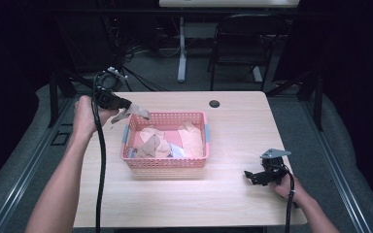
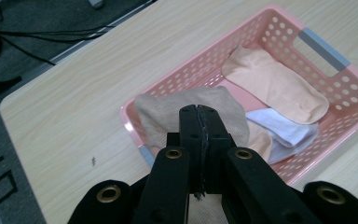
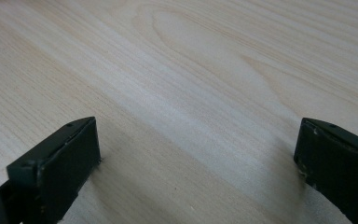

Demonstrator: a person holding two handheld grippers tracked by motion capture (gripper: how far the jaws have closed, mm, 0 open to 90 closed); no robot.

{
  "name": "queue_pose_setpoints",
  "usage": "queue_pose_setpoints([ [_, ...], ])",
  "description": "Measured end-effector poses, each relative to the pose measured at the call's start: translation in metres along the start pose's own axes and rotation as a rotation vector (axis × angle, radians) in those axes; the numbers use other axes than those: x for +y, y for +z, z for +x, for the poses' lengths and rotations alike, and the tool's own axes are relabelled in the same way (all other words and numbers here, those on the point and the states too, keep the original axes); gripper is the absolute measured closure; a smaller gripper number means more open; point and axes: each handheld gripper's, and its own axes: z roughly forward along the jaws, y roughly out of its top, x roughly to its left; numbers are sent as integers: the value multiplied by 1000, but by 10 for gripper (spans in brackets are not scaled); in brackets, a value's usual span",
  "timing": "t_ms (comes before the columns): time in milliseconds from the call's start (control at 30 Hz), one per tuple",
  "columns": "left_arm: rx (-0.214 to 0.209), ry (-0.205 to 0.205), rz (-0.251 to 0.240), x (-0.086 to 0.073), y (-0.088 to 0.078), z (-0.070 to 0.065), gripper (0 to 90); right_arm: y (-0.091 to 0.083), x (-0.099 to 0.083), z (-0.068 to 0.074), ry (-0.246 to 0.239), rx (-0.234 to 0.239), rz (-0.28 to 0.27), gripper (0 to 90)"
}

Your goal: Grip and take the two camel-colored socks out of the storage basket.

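A pink perforated basket (image 1: 167, 164) stands in the middle of the table, with several socks lying in it. My left gripper (image 1: 124, 104) is raised above the basket's far left corner and is shut on a tan sock (image 1: 132, 112), which hangs from its tips. In the left gripper view the jaws are pressed together on the tan sock (image 2: 168, 112) above the basket (image 2: 326, 114), where a peach sock (image 2: 275, 84) and a white sock (image 2: 282, 128) lie. My right gripper (image 1: 250, 175) rests open on the table at the right, with only bare wood (image 3: 191, 84) between its jaws.
The wooden table (image 1: 233, 204) has a round cable hole (image 1: 214, 103) at the back. A black chair (image 1: 245, 41) and a white desk leg (image 1: 181, 48) stand beyond the far edge. Metal floor rails (image 1: 24, 170) run along both sides.
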Motion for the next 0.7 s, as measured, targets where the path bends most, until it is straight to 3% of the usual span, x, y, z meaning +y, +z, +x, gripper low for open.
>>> queue_pose_setpoints([
  [700, 74, -86, 15, -31, -36, 42, 895, 0, 0, 0, 0, 0, 0, 0],
])
